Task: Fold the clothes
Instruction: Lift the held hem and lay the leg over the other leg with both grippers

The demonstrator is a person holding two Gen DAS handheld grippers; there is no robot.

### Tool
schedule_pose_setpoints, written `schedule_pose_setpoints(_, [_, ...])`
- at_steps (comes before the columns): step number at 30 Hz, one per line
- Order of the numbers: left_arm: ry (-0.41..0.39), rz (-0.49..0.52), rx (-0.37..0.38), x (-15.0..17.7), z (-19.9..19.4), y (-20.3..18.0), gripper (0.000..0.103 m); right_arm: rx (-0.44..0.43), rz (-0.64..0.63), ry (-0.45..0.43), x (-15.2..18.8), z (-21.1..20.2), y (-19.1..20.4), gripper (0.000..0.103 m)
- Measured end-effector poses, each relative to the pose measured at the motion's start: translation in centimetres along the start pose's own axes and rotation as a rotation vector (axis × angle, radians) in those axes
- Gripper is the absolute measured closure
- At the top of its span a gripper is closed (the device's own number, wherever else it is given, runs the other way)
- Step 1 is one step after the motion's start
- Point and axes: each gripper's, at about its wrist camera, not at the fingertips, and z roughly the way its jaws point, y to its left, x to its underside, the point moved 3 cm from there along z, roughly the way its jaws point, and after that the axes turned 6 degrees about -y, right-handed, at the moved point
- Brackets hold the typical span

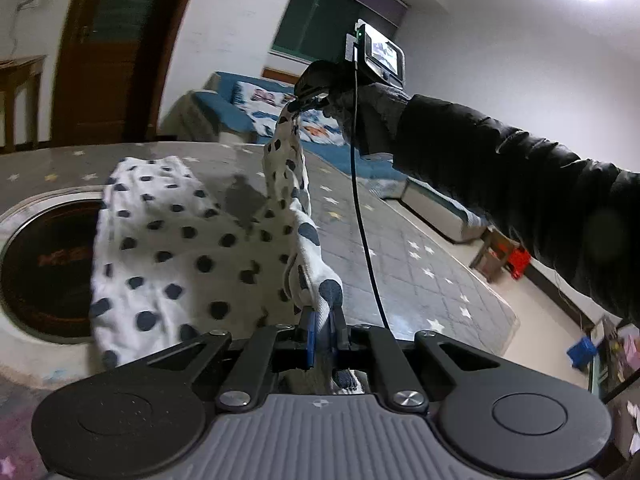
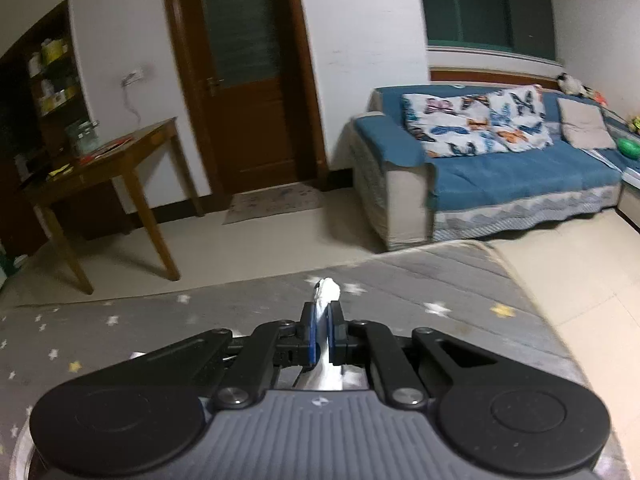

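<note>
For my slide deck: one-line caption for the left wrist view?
Left gripper and right gripper each pinch the polka-dot garment, lifting it above the star-patterned table.

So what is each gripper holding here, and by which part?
Both are shut on the polka-dot garment: the left gripper pinches one edge, the right gripper another edge, lifted above the table.

my white navy-dotted garment [image 1: 180, 240]: soft matt cotton-ish cloth | grey star-print quilted table cover [image 1: 400, 240]: matt, stitched | brown wooden side table [image 2: 120, 160]: glossy-ish
</note>
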Motion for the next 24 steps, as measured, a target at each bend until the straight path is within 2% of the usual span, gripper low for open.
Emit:
schedule_pose_setpoints(8, [-0.034, -0.099, -0.062, 0.3, -2.8, 3.8, 0.095, -0.067, -0.086, 0.035, 0.3, 4.2, 9.8, 0.098])
schedule_pose_setpoints(16, [-0.036, -0.186, -0.134, 1.5, -4.2, 6.6, 0.095, -0.122, -0.159, 0.1, 3.7, 8.9, 18.0, 0.098])
schedule_pose_setpoints(21, [-0.026, -0.228, -0.174, 2.2, -4.7, 7.7, 0.095, -0.192, -0.166, 0.138, 5.5, 11.0, 21.5, 0.097])
schedule_pose_setpoints(24, [-0.013, -0.243, -0.188, 2.6, -4.7, 8.1, 0.095, -0.234, -0.173, 0.156, 6.1, 11.0, 22.1, 0.092])
